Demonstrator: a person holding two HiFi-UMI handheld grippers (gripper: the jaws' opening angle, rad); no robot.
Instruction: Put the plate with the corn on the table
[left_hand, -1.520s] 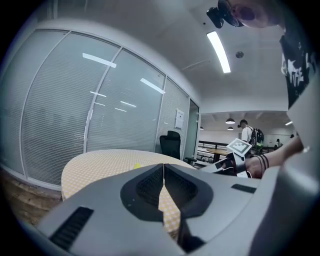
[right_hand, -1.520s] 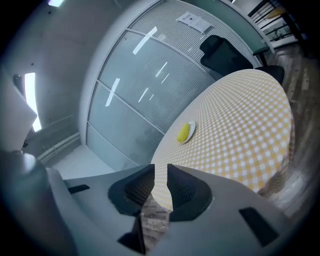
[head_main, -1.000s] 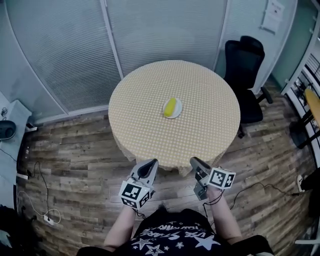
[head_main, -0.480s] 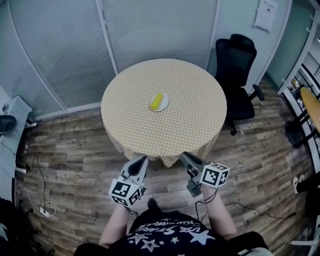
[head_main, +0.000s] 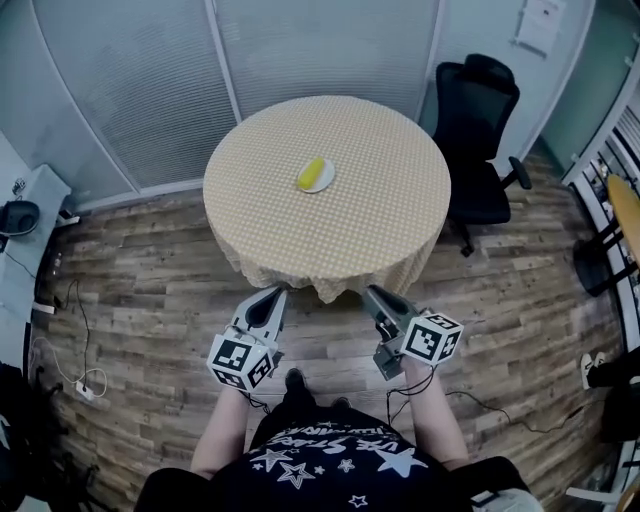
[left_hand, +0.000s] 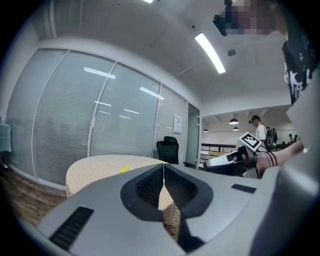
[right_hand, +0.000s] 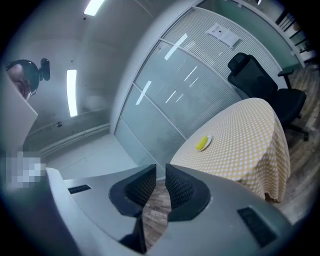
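Closest in, the person's forearms hold both tools low over the wood floor (head_main: 150, 290), short of the table and well apart from anything on it. The left gripper (head_main: 270, 296) has its jaws pressed together, tips meeting with nothing caught between them. The right gripper (head_main: 374, 295) shows a narrow slit between its ribbed pads, and only floorboards are visible through it, so it is empty too.

Further out stands the round table (head_main: 330, 245), draped in a yellow checked cloth that hangs down its sides. The plate (head_main: 323, 184) already rests flat on the cloth, a little left of the tabletop's centre, with the corn (head_main: 311, 173) lying across it. Going by that, the placing looks done, and the tools stand clear of it.

If the plate had to be moved again, it looks small, stiff and light, with a shallow smooth rim that would probably be slippery under the pads. The best hold seems to be a pinch on the near rim, beside the cob rather than over it. It should be kept level, since the loose corn could roll off.

Beyond the table a black office chair (head_main: 478, 130) stands at its right, and a glass partition with blinds closes off the back.
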